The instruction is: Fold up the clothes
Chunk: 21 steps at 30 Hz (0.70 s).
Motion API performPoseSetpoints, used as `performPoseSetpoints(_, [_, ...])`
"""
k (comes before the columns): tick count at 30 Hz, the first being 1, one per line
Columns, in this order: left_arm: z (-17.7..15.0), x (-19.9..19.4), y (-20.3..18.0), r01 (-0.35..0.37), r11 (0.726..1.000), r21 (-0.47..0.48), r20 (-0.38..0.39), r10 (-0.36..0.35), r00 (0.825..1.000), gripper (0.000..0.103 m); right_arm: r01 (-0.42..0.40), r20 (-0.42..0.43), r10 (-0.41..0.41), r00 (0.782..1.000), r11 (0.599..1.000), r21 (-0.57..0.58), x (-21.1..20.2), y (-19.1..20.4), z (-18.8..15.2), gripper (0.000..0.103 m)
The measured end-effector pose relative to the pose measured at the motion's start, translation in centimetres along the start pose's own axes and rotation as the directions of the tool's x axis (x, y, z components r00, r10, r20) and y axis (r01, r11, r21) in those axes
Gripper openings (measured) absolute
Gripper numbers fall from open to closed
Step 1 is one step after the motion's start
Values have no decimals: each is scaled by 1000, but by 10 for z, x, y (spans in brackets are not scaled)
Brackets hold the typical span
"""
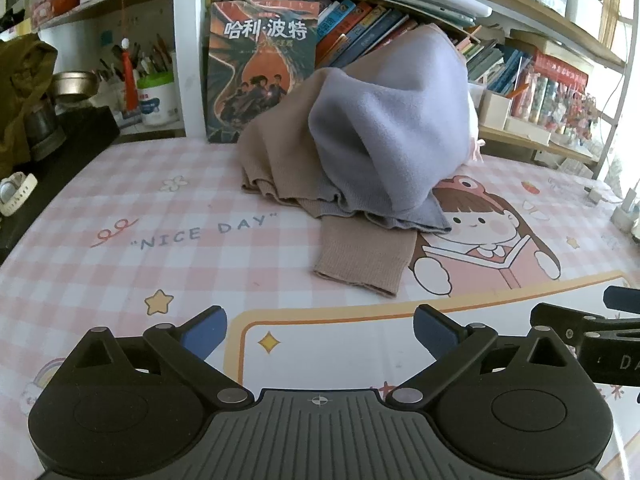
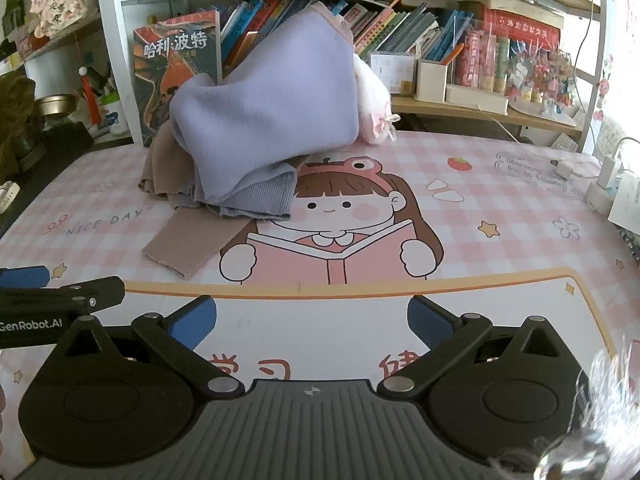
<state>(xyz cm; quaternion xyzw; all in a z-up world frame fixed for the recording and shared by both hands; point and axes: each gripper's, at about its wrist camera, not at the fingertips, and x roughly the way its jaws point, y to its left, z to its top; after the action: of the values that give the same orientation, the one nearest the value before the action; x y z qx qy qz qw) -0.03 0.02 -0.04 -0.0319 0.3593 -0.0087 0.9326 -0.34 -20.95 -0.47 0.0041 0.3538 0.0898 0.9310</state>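
Two garments sit heaped at the back of the counter (image 1: 120, 208), a lilac fleece piece (image 1: 384, 120) draped over a tan knit one (image 1: 280, 160), the pile leaning up against the row of books (image 2: 280, 12) on the shelf behind. Neither is folded yet; judged from how they lie, the work has not begun. A tan ribbed sleeve (image 1: 364, 260) trails out of the heap toward me across the printed mat, flat and loose, and I read it as the easiest place to take hold. A ribbed lilac hem (image 2: 260, 200) pokes out beneath the fleece, just beside that sleeve. My left gripper (image 1: 320, 328) hangs over the bare front of the mat with its jaws spread wide and nothing between them; my right gripper (image 2: 312, 320) is the same, wide and empty, close alongside the left, so that each shows at the edge of the other's view. Both are well short of the pile. I keep them open, I judge, because the cloth is thick and bunched and needs a broad bite. A white plush toy (image 2: 372, 96) rests against the heap's far side and could snag if I drag the fleece.
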Motion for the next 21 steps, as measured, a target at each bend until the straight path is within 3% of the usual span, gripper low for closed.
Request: performPoseSetpoints(21, [-2,-1,-3,-6,1000,19,4,6,1000,101,3,-2,-3,1000,1000,8,0,0,0,103])
